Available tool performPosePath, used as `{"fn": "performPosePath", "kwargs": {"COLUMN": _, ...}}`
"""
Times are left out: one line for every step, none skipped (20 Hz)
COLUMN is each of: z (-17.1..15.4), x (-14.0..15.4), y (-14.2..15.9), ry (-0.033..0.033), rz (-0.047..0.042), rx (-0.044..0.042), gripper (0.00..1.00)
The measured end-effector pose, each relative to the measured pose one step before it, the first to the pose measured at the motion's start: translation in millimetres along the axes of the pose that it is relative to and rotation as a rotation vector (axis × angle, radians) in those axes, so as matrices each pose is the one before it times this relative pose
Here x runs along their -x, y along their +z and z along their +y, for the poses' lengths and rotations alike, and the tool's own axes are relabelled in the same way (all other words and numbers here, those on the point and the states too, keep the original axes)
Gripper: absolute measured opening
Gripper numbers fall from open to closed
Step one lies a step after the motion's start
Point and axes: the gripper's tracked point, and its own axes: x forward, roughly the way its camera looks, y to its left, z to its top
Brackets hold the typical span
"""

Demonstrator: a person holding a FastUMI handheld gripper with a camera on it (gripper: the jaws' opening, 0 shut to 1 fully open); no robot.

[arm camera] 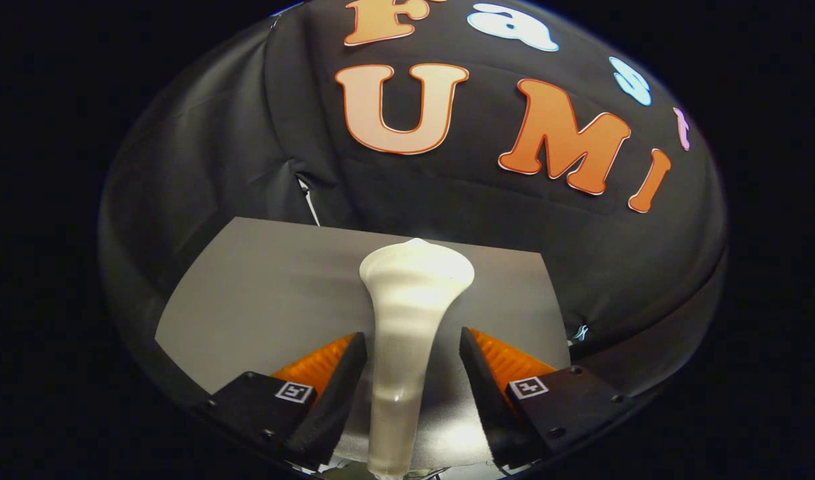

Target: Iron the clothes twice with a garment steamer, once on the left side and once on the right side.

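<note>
Ahead of you, the booth wall (487, 220) rises directly behind the far edge of the desk (260, 293). The desk surface is plain and grey, and no garment lies on the part of it you can see.

The garment steamer (407, 313) stands upright between the two fingers of the gripper (412, 373). Its narrow handle runs down between the fingers, and its flared head sits above and just beyond them, in front of the desk's far edge.

The gripper is spread. A visible gap separates each finger from the handle, so neither finger presses on the steamer. Whether the steamer rests on the desk or in a holder cannot be told, because its base is hidden below the fingers.

Judged from this arrangement, you are at the pick-up step: the steamer is framed but not grasped, and neither ironing pass appears to have begun.

The next move calls for closing both fingers evenly on the handle. Keep the handle centred so that neither finger pushes it sideways. Confirm a firm hold, then lift and locate the clothes before starting the first pass.
</note>
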Motion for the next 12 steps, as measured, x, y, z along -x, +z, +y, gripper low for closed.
{"fn": "performPosePath", "kwargs": {"z": -0.73, "x": -2.59, "y": -0.71, "ry": -0.00579, "rz": 0.01068, "rx": 0.00436, "gripper": 0.85}}
{"fn": "performPosePath", "kwargs": {"z": -1.09, "x": -5.4, "y": -3.45, "ry": -0.00527, "rz": 0.01571, "rx": -0.00013, "gripper": 0.83}}
{"fn": "performPosePath", "kwargs": {"z": 0.75, "x": -3.32, "y": -1.1, "ry": 0.00348, "rz": 0.01105, "rx": -0.00039, "gripper": 0.78}}
{"fn": "performPosePath", "kwargs": {"z": 1.57, "x": -2.31, "y": 0.17, "ry": 0.00753, "rz": 0.00839, "rx": 0.00164, "gripper": 0.77}}
{"fn": "performPosePath", "kwargs": {"z": -0.7, "x": -3.07, "y": -0.78, "ry": -0.0009, "rz": 0.00962, "rx": 0.00671, "gripper": 0.75}}
{"fn": "performPosePath", "kwargs": {"z": -1.03, "x": -1.01, "y": -0.15, "ry": 0.00148, "rz": 0.00383, "rx": 0.00066, "gripper": 0.73}}
{"fn": "performPosePath", "kwargs": {"z": 0.53, "x": -2.47, "y": -0.33, "ry": 0.00386, "rz": 0.0066, "rx": 0.0, "gripper": 0.67}}
{"fn": "performPosePath", "kwargs": {"z": 1.63, "x": 1.7, "y": -0.15, "ry": -0.00215, "rz": 0.00249, "rx": -0.0011, "gripper": 0.65}}
{"fn": "performPosePath", "kwargs": {"z": -0.21, "x": -0.42, "y": -1.31, "ry": -0.00334, "rz": 0.00527, "rx": 0.00143, "gripper": 0.65}}
{"fn": "performPosePath", "kwargs": {"z": 0.5, "x": 1.63, "y": 1.06, "ry": -0.00168, "rz": -0.00301, "rx": -0.00123, "gripper": 0.63}}
{"fn": "performPosePath", "kwargs": {"z": -0.28, "x": -1.89, "y": -0.49, "ry": -0.00141, "rz": 0.00156, "rx": -0.00346, "gripper": 0.62}}
{"fn": "performPosePath", "kwargs": {"z": -1.0, "x": 0.57, "y": -0.17, "ry": 0.00013, "rz": -0.00187, "rx": -0.00443, "gripper": 0.61}}
